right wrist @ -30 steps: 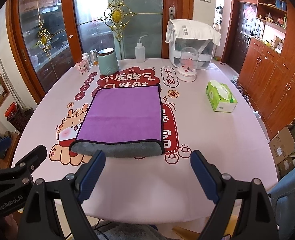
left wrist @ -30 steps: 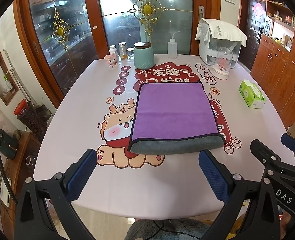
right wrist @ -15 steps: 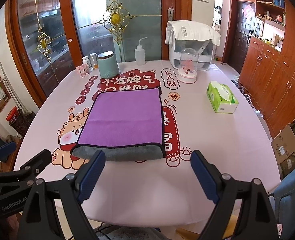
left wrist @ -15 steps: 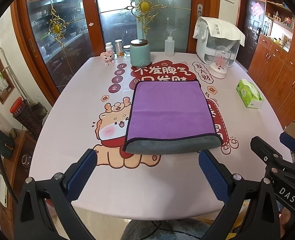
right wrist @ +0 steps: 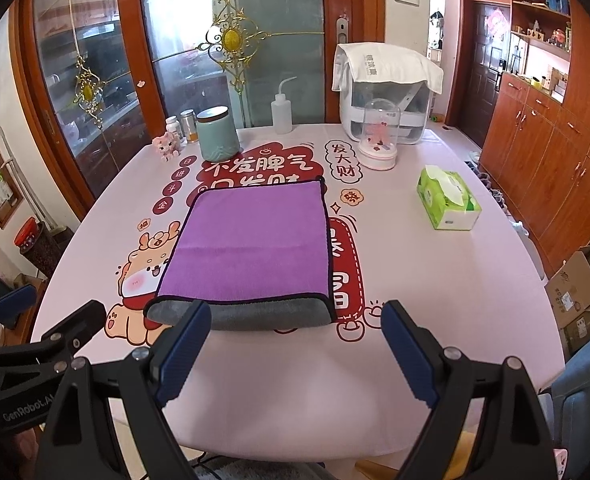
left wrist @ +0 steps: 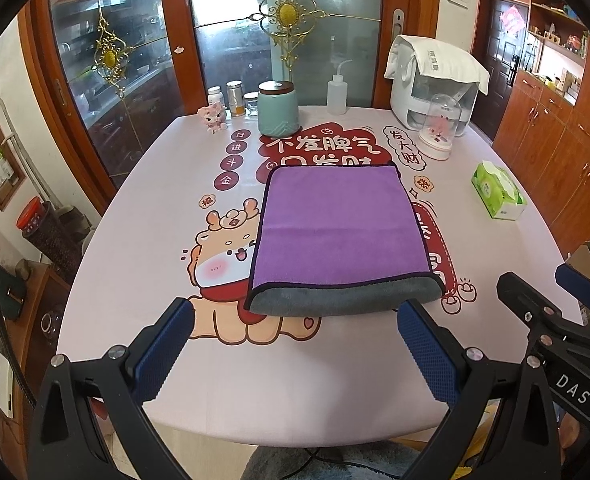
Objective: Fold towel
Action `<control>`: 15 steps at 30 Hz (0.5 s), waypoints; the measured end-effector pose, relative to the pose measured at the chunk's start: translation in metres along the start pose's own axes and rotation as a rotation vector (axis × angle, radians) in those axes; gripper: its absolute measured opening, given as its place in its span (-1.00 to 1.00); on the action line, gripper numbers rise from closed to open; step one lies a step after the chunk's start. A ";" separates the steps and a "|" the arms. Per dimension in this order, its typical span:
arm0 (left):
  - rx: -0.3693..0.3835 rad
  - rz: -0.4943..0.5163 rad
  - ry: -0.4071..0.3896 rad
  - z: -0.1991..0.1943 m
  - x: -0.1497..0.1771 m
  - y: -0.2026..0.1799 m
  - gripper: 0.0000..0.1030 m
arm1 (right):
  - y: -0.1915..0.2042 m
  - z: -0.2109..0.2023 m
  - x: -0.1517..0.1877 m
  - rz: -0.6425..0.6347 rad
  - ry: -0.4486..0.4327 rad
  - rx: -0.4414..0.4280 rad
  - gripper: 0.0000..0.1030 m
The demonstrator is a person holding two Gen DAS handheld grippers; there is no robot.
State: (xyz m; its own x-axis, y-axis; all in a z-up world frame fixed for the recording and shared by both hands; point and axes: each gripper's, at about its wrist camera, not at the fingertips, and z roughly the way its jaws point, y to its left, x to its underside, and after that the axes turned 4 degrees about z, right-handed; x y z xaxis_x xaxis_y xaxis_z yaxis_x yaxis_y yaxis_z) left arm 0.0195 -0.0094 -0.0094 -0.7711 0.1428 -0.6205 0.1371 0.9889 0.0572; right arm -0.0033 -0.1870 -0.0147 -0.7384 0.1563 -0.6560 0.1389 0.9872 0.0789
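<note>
Folded purple towel (left wrist: 337,224) flat on bench (left wrist: 135,240), 12 o'clock of left claw (left wrist: 295,344); right claw (right wrist: 295,346) likewise; both claws spread apart, holding nothing.

Left gripper (left wrist: 295,346) and right gripper (right wrist: 295,350) hover side by side, jaws spread wide, holding nothing.

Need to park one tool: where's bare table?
Bare: the near strip between the towel and the table edge, and the right side between towel and tissue box. The back edge is crowded: jar, bottle, dome.
</note>
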 end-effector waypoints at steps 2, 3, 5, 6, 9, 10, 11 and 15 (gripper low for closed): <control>0.004 0.000 0.001 0.001 -0.001 0.000 0.96 | 0.001 0.001 -0.001 -0.003 0.001 -0.001 0.71; 0.005 0.000 0.002 0.001 -0.001 0.000 0.96 | 0.001 0.002 -0.001 -0.004 0.001 -0.003 0.71; 0.006 0.000 0.004 0.002 -0.003 0.000 0.96 | 0.002 0.002 -0.001 -0.006 0.002 -0.002 0.71; 0.006 0.000 0.004 0.003 -0.003 0.000 0.96 | 0.002 0.002 -0.001 -0.006 0.004 -0.002 0.71; 0.005 0.002 0.006 0.003 -0.003 -0.001 0.96 | 0.002 0.002 -0.001 -0.002 0.007 -0.001 0.71; 0.002 0.003 0.007 0.003 -0.003 -0.001 0.96 | 0.002 0.003 -0.002 -0.001 0.010 -0.001 0.71; 0.002 0.002 0.007 0.004 -0.003 -0.001 0.96 | 0.002 0.004 -0.002 -0.001 0.011 0.000 0.71; 0.002 0.004 0.014 0.005 -0.003 0.000 0.96 | 0.002 0.005 -0.003 -0.002 0.013 0.003 0.71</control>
State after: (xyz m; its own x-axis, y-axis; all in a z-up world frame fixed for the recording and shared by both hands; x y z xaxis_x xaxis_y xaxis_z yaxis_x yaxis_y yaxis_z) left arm 0.0248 -0.0099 -0.0117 -0.7793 0.1469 -0.6092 0.1410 0.9883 0.0580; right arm 0.0020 -0.1860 -0.0162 -0.7472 0.1552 -0.6462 0.1398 0.9873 0.0754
